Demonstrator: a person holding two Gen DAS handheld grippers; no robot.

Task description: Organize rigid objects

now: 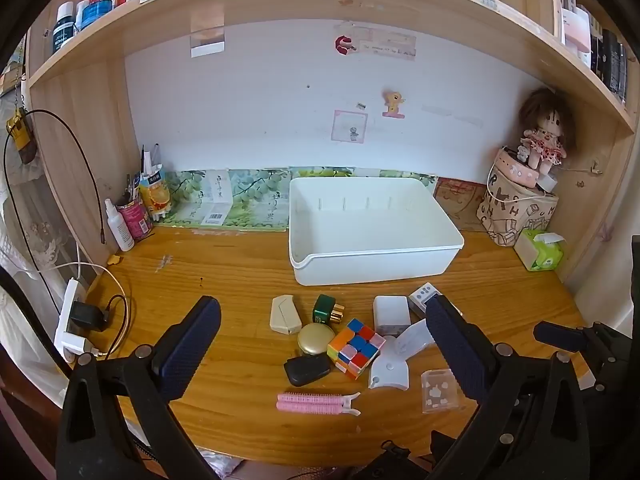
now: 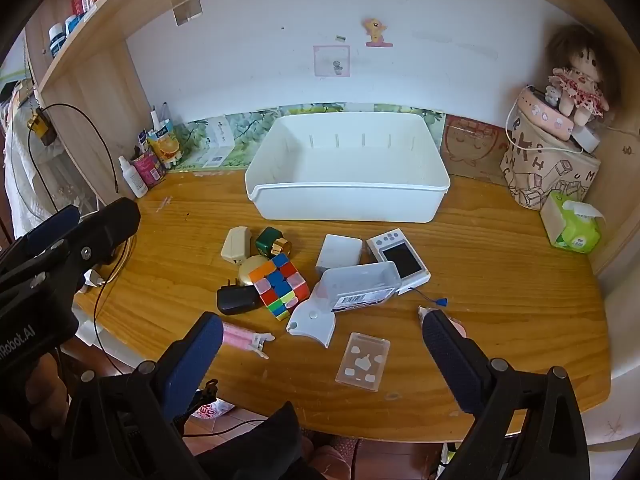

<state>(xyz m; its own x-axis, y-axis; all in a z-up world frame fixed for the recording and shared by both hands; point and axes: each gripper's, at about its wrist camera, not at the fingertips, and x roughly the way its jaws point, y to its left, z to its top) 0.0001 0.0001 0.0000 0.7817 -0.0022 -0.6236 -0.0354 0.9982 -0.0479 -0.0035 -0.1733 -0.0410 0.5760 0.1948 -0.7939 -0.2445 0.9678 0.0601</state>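
Observation:
An empty white bin point(image 1: 372, 256) point(image 2: 348, 204) stands at the back of the wooden desk. In front of it lies a cluster: a colour cube point(image 1: 356, 347) point(image 2: 280, 286), a beige case point(image 1: 284, 314), a green and gold bottle point(image 1: 329, 309), a gold lid point(image 1: 316, 338), a black plug point(image 1: 307, 369), a white box point(image 1: 391, 315), a pink hair roller point(image 1: 316, 403) and a clear card case point(image 2: 363, 361). My left gripper point(image 1: 322, 322) hovers open above the cluster, holding nothing. My right gripper point(image 2: 320, 334) is open too, over the desk's front edge.
A white handheld device point(image 2: 400, 258) and a clear plastic box point(image 2: 360, 286) lie right of the cube. A green tissue pack point(image 2: 574, 228), a printed bag with a doll point(image 2: 576, 80) and bottles point(image 1: 120, 224) line the desk's sides. A power strip point(image 1: 72, 320) sits at the left edge.

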